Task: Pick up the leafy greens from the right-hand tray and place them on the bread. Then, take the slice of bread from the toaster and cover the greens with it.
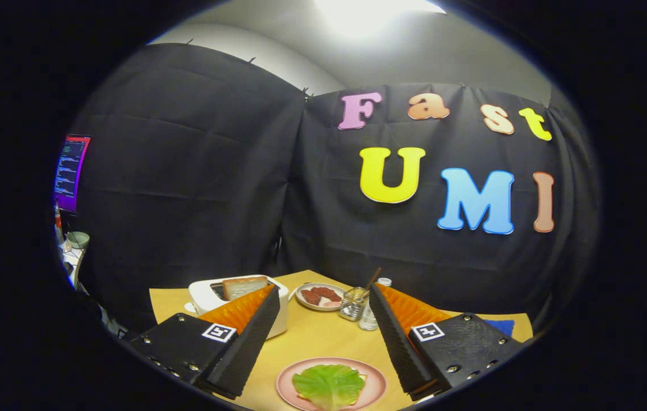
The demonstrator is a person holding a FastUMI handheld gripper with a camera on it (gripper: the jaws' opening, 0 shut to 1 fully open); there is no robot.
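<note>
Leafy greens (pixel 329 386) lie nearest the camera on a pink plate (pixel 377 383), low between the two fingers, and a pale edge of bread (pixel 362 377) peeks out from under the leaf on its right side. Above the plate the gripper (pixel 323 299) hangs with its fingers spread wide apart and nothing held between them; the plate sits in the gap, touched by neither finger. All of this rests on a yellowish wooden table (pixel 312 337).

Beyond the left finger stands a white toaster (pixel 206 294) with a slice of bread (pixel 245 286) sticking up out of its slot. To the right of the toaster, farther back on the table, is a small plate (pixel 301 297) holding reddish pieces of food (pixel 320 295). Just beside that plate stands a glass jar (pixel 353 303) with a thin stick leaning out of it, and a small clear bottle (pixel 369 319) with a white cap is next to the jar, close to the right finger. A blue cloth (pixel 500 325) shows at the table's far right edge.
</note>
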